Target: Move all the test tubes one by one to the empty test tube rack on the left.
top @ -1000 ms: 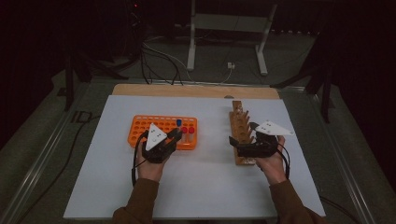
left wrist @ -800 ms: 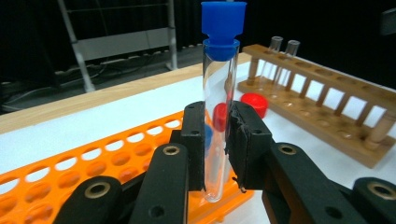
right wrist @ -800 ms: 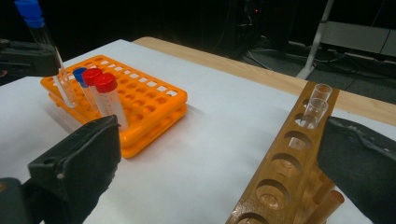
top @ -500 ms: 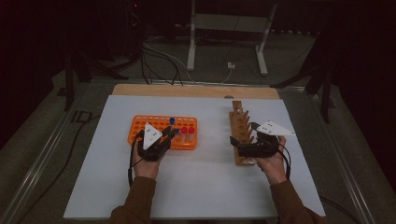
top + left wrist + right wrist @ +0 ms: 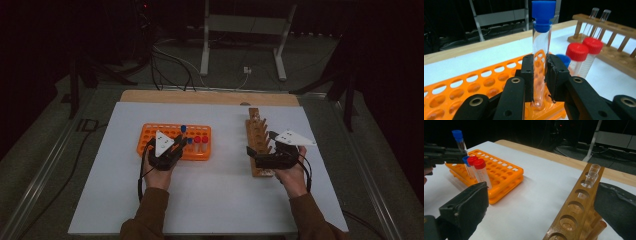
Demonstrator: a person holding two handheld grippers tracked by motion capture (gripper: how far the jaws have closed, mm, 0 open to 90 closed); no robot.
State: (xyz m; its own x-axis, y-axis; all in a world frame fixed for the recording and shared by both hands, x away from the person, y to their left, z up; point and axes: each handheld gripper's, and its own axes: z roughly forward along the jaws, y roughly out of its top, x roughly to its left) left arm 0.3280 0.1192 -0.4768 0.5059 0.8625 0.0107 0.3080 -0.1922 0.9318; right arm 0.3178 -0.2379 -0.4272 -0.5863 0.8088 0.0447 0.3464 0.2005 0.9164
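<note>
Left claw [image 5: 540,75] pinching blue-capped tube [image 5: 541,50] upright in orange rack [image 5: 474,82], two red-capped tubes [image 5: 584,58] beside, right claw [image 5: 541,205] spread around wooden rack [image 5: 579,212].

Upright blue-capped tube [image 5: 541,50] (clear) over orange rack [image 5: 474,82]

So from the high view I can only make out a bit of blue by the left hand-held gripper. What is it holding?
Observer: A clear tube with a blue cap, upright, clamped between the jaws of the left hand-held gripper, its round bottom down at the orange rack.
Operator: Anything in the wooden rack?
Observer: Two clear uncapped tubes stand at its far end.
Operator: And the right hand-held gripper?
Observer: Its jaws stand wide open, with the wooden rack between them.
</note>
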